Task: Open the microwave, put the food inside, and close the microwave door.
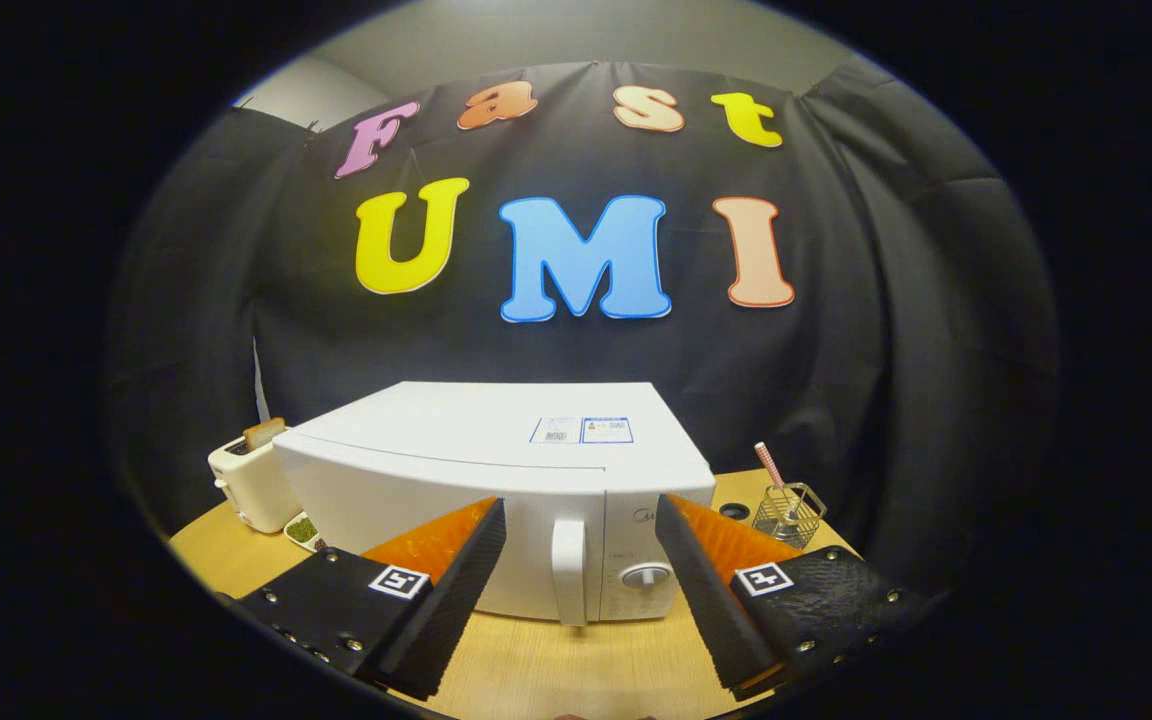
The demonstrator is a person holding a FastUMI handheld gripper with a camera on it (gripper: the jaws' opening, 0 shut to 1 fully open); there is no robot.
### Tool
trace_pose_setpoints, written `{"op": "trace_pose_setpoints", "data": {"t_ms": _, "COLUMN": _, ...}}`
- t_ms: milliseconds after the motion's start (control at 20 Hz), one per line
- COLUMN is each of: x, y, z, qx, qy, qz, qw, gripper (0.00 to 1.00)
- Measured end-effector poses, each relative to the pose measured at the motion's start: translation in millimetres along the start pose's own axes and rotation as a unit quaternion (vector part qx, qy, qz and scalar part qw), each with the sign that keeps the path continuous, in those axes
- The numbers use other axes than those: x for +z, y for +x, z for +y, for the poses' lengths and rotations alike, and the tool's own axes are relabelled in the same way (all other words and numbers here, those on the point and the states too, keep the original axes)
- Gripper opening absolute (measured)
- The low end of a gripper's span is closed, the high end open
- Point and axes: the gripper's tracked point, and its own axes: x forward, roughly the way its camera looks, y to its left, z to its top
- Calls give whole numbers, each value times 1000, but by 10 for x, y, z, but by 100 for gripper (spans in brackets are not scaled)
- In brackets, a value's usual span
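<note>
My tool [581, 545] is spread wide, gripping nothing; the closed white boxy microwave [496, 480] sits just ahead, its vertical white handle [568, 572] between the fingers. Approaching off-centre, I risk bumping the door.

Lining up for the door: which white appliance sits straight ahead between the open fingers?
The microwave, door handle centred ahead of the open gripper; the toaster stands off beside it.

Gripper view near, slightly above, facing microwave [496, 480] front.
</note>
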Motion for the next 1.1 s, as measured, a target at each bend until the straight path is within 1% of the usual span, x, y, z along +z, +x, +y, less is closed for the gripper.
{"op": "trace_pose_setpoints", "data": {"t_ms": 300, "x": -396, "y": 268, "z": 89, "qx": 2, "qy": -24, "qz": 47, "qw": 999, "gripper": 96}}
{"op": "trace_pose_setpoints", "data": {"t_ms": 450, "x": -595, "y": 395, "z": 52, "qx": -7, "qy": -27, "qz": 72, "qw": 997, "gripper": 96}}
{"op": "trace_pose_setpoints", "data": {"t_ms": 500, "x": -637, "y": 422, "z": 51, "qx": -5, "qy": -23, "qz": 81, "qw": 996, "gripper": 87}}
{"op": "trace_pose_setpoints", "data": {"t_ms": 650, "x": -771, "y": 505, "z": 71, "qx": -6, "qy": -8, "qz": 99, "qw": 995, "gripper": 81}}
{"op": "trace_pose_setpoints", "data": {"t_ms": 750, "x": -844, "y": 560, "z": 35, "qx": -17, "qy": -3, "qz": 111, "qw": 994, "gripper": 81}}
{"op": "trace_pose_setpoints", "data": {"t_ms": 800, "x": -867, "y": 567, "z": 58, "qx": -11, "qy": 4, "qz": 119, "qw": 993, "gripper": 66}}
{"op": "trace_pose_setpoints", "data": {"t_ms": 850, "x": -900, "y": 578, "z": 34, "qx": -23, "qy": 8, "qz": 121, "qw": 992, "gripper": 65}}
{"op": "trace_pose_setpoints", "data": {"t_ms": 900, "x": -876, "y": 571, "z": 35, "qx": -23, "qy": 13, "qz": 122, "qw": 992, "gripper": 51}}
{"op": "trace_pose_setpoints", "data": {"t_ms": 950, "x": -904, "y": 606, "z": 38, "qx": -25, "qy": 19, "qz": 123, "qw": 992, "gripper": 45}}
{"op": "trace_pose_setpoints", "data": {"t_ms": 1000, "x": -935, "y": 602, "z": 72, "qx": -25, "qy": 25, "qz": 130, "qw": 991, "gripper": 42}}
{"op": "trace_pose_setpoints", "data": {"t_ms": 1100, "x": -923, "y": 583, "z": 87, "qx": -30, "qy": 23, "qz": 133, "qw": 990, "gripper": 28}}
